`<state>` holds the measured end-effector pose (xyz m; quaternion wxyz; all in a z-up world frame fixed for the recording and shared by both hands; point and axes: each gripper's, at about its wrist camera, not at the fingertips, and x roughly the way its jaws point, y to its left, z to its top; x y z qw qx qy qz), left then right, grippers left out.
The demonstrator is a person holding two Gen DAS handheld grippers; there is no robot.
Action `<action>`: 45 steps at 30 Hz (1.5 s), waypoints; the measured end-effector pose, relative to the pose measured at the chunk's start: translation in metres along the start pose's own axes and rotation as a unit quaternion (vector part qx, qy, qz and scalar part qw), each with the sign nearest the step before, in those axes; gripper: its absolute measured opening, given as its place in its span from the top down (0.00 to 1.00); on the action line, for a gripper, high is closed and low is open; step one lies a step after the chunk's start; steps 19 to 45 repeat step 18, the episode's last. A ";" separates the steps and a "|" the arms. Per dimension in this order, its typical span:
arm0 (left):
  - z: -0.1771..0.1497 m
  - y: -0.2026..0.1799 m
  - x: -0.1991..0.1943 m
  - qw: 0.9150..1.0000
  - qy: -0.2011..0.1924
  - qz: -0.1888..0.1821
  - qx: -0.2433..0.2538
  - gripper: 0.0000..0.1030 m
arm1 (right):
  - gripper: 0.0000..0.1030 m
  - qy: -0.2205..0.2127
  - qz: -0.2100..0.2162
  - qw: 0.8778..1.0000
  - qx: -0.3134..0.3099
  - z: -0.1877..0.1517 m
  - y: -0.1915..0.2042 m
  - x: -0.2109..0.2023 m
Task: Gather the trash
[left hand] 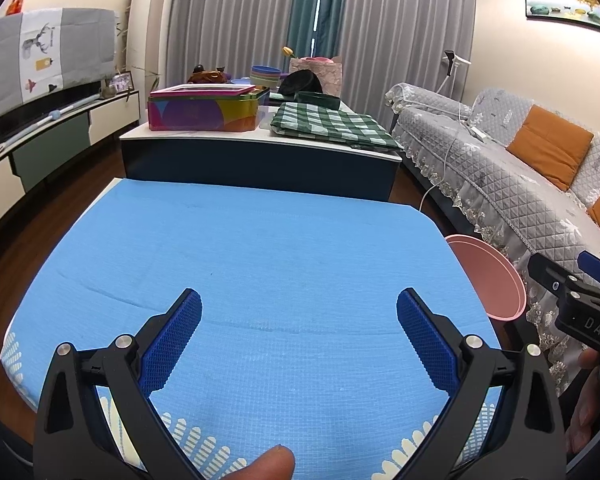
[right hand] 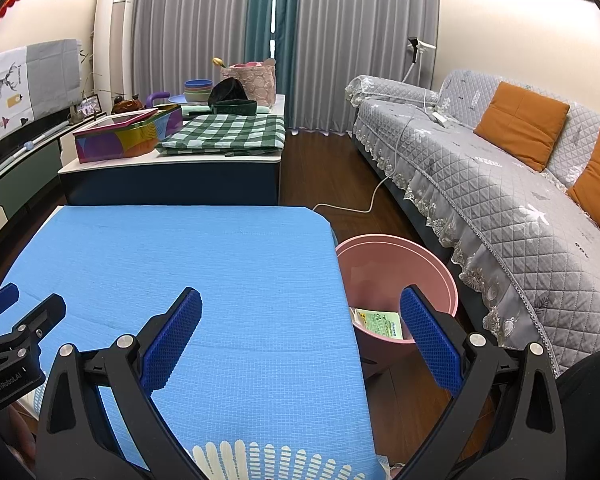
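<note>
A pink bin (right hand: 396, 264) stands on the floor against the right edge of the blue-covered table (right hand: 204, 256); a green-and-white paper packet (right hand: 380, 322) lies inside it. The same pink bin (left hand: 488, 276) shows at the table's right side in the left wrist view. My left gripper (left hand: 299, 320) hovers open over the bare blue cloth (left hand: 240, 260), nothing between its fingers. My right gripper (right hand: 300, 320) is open too, straddling the table's right edge, its right finger (right hand: 428, 340) over the bin. Each gripper shows at the side of the other's view: right gripper (left hand: 572, 300), left gripper (right hand: 16, 328).
Beyond the table stands a low cabinet (left hand: 260, 152) with a colourful tin (left hand: 204, 108), a green checked cloth (left hand: 332, 124) and bowls. A grey quilted sofa (right hand: 500, 200) with orange cushions runs along the right. A white cable (right hand: 364, 204) trails on the wooden floor.
</note>
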<state>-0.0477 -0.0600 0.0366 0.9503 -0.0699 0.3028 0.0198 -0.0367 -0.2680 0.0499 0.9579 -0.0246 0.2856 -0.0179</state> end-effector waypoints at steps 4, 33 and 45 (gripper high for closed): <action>0.000 0.002 -0.001 1.000 -0.007 0.001 -0.001 0.08 | 0.05 0.000 0.000 1.000 0.000 0.000 0.000 0.000; -0.001 0.001 0.002 1.000 -0.001 -0.001 -0.003 0.08 | 0.05 0.000 0.000 1.000 0.000 0.000 0.000 0.000; -0.001 0.001 0.002 1.000 -0.001 -0.001 -0.003 0.08 | 0.05 0.000 0.000 1.000 0.000 0.000 0.000 0.000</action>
